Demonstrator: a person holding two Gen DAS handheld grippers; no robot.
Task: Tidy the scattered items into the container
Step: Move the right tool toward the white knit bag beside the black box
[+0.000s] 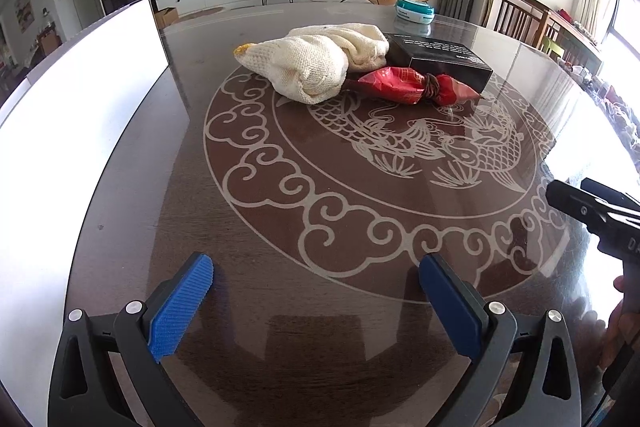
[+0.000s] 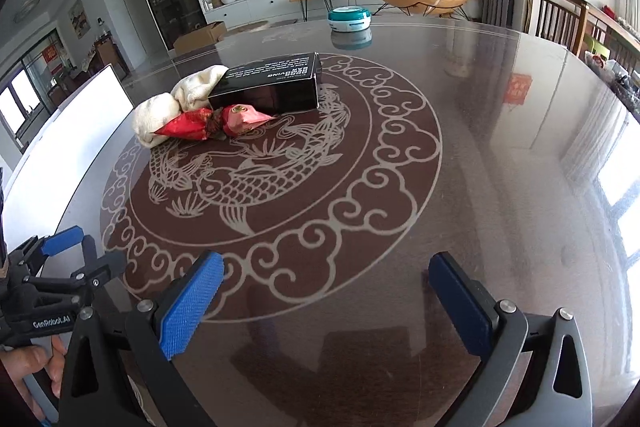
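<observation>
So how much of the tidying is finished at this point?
Nothing looks done. The cream knitted cloth, red foil packet and black cardboard box lie together on the table. Both the left hand-held gripper and right hand-held gripper are open and empty. All three remain for the white container.

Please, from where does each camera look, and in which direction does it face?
Left wrist: sits on the left gripper, low over the table, facing the cream cloth; own open fingers show, the right gripper at right edge.
Right wrist: sits on the right gripper, facing the black box from further right; own open fingers show, the left gripper and a hand at left.
Shared: cloth, box, red packet, white container, teal tub.
</observation>
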